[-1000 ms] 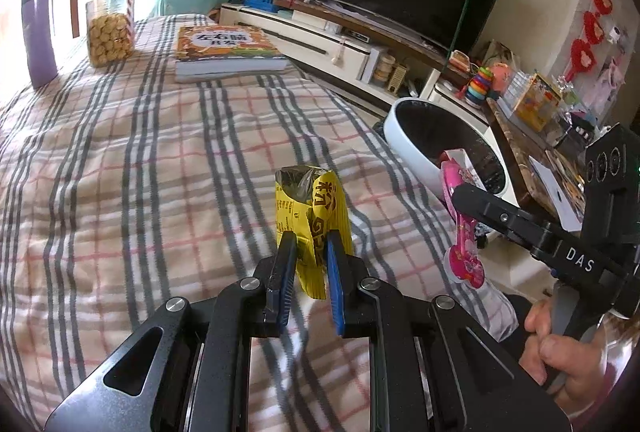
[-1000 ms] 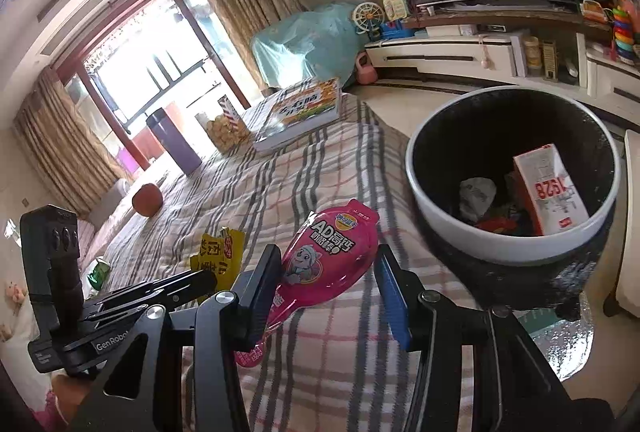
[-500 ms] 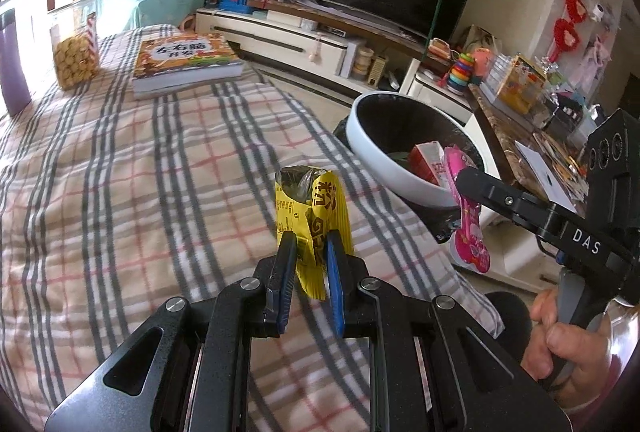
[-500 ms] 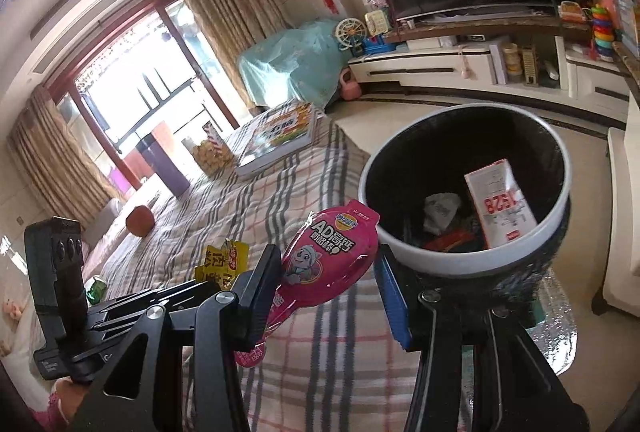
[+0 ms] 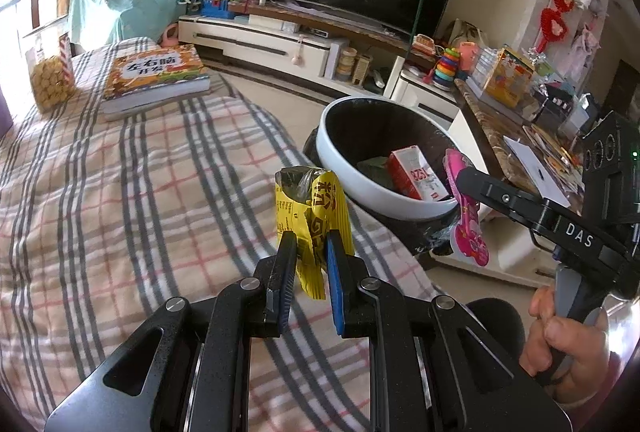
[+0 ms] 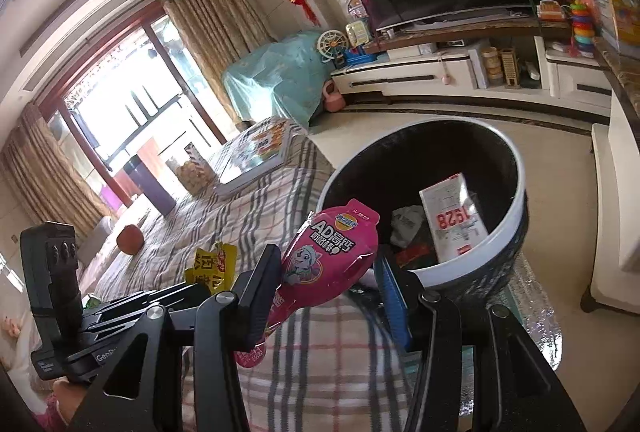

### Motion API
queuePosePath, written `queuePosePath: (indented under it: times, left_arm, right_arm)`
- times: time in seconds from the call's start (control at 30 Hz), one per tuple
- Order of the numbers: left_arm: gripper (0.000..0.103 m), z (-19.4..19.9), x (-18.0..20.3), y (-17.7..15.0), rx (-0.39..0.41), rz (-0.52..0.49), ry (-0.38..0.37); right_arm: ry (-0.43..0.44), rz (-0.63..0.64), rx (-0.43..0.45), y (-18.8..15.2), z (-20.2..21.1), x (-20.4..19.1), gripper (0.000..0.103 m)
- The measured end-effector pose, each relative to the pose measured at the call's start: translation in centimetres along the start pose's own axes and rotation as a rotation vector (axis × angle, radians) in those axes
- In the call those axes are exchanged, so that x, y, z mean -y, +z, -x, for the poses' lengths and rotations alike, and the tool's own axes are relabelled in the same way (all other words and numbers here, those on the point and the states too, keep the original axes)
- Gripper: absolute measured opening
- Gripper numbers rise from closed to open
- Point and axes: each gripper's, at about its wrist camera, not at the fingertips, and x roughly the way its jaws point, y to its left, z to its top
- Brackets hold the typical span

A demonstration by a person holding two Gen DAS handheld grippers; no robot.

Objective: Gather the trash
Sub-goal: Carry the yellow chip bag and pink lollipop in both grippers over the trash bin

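Blue-padded and black, your left gripper (image 5: 308,252) is clamped on the crumpled yellow foil snack wrapper (image 5: 310,208), pinching its lower half so the torn, open top stands clear above the pads. That low pinch looks sensible: the wrapper should fall free the moment you let go.

Your right gripper (image 6: 328,272) is closed across the pink pear-shaped plastic pouch with the cartoon pup (image 6: 324,256), jaws wider because the pouch is broad. It is held by its body with the narrow tail hanging below, and its top already reaches over the near rim of the bin.

At about one o'clock from the left gripper sits the round white-rimmed trash bin with a black liner (image 5: 360,188), just beyond the edge of the plaid grey-and-pink blanket (image 5: 120,212). Inside it a red-and-white carton (image 5: 416,176) leans among other scraps. So both pieces of trash are in the air, carried toward that opening, neither yet dropped.

Farther out at eleven o'clock, a thick orange picture book (image 5: 154,76) and a clear jar of biscuits (image 5: 48,72) rest on the blanket; judging by the task, these stay.
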Motion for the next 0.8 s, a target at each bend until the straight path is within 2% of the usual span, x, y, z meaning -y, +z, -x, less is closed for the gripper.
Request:
queuePosePath:
  times: [0.8]
  left_arm:
    - [0.014, -1.6, 3.6, 3.8, 0.027, -0.081, -0.036]
  right_arm:
    - [-0.055, -0.020, 0.019, 2.3, -0.2, 3.4, 0.049]
